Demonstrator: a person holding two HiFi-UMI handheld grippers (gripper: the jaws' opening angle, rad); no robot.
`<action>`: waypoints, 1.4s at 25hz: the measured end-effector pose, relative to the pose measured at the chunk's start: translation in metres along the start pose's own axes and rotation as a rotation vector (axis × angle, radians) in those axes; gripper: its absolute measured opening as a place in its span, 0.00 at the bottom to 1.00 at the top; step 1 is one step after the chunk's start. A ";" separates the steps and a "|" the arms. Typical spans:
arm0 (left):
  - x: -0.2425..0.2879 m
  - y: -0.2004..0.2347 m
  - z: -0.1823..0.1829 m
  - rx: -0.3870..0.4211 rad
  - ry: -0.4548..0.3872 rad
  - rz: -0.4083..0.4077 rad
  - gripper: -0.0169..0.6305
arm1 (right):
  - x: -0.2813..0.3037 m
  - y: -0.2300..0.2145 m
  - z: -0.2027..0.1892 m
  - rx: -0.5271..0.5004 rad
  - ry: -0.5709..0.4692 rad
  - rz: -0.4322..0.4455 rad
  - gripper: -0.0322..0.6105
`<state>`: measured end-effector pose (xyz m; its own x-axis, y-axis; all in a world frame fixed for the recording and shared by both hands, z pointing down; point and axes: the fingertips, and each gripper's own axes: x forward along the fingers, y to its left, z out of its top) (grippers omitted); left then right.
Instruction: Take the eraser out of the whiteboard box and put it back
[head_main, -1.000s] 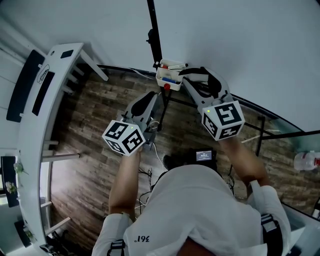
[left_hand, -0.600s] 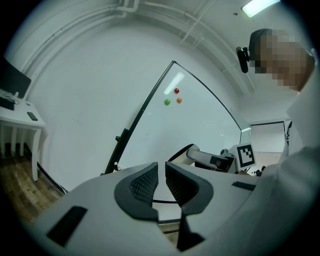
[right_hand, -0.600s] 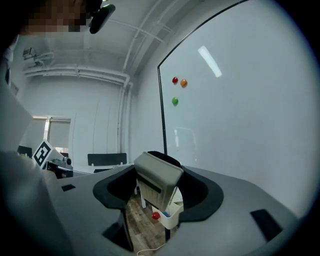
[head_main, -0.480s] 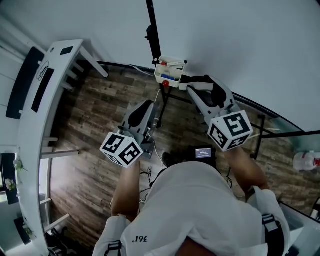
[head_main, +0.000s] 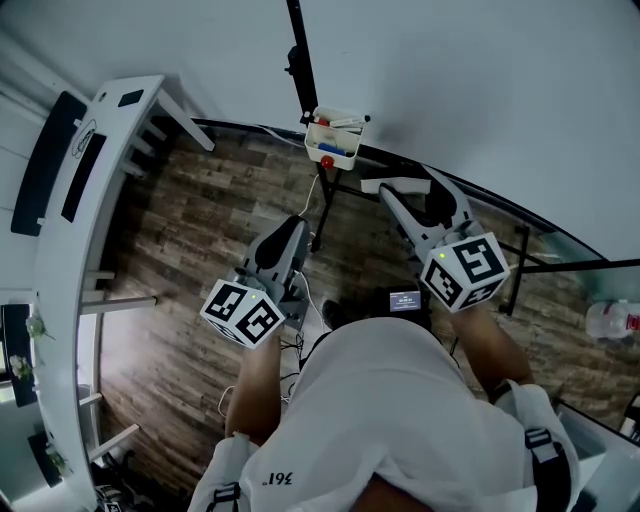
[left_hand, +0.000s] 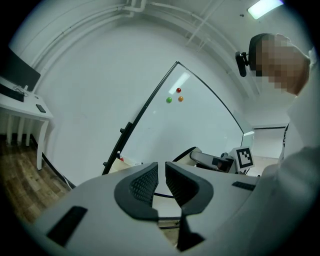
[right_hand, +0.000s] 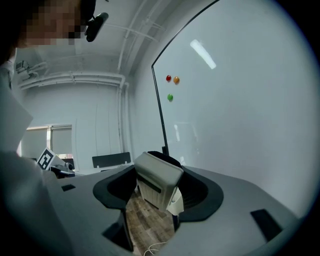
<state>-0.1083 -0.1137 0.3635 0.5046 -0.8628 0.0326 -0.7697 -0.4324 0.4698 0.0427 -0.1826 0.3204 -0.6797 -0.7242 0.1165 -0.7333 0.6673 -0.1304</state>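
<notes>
- The eraser (right_hand: 156, 184), a pale block with a darker slot along its side, sat tilted between the fingers of the right gripper (head_main: 402, 192), which were clenched on its two sides.
- In the head view the eraser (head_main: 390, 186) hung in the air, clear of the whiteboard box (head_main: 335, 145), which lay near it at about 11 o'clock, fixed at the lower edge of the whiteboard (right_hand: 240, 100).
- The box already held a few small red and blue items; what they were was too small to tell.
- The left gripper (left_hand: 161, 181) hung at about 8 o'clock from the eraser, over the wooden floor (head_main: 190, 260), its fingers nearly together and gripping nothing.
- Judged from this, the taking-out was done and the return was the step in hand.
- The next move called for carrying the eraser toward 11 o'clock, levelling it over the box opening, lowering it in beside the contents, then releasing the fingers.
</notes>
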 end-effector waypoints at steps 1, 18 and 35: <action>-0.001 0.000 -0.002 -0.001 0.002 0.002 0.08 | -0.002 -0.001 -0.001 0.004 -0.001 -0.001 0.48; -0.013 -0.013 -0.050 -0.031 0.090 -0.004 0.08 | -0.026 0.002 -0.024 0.053 0.034 0.027 0.48; -0.009 -0.012 -0.066 -0.073 0.127 -0.006 0.08 | -0.029 -0.011 -0.073 0.274 0.131 0.010 0.48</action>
<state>-0.0780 -0.0831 0.4153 0.5582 -0.8180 0.1390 -0.7381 -0.4131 0.5334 0.0698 -0.1561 0.3903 -0.6963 -0.6773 0.2375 -0.7068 0.5896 -0.3908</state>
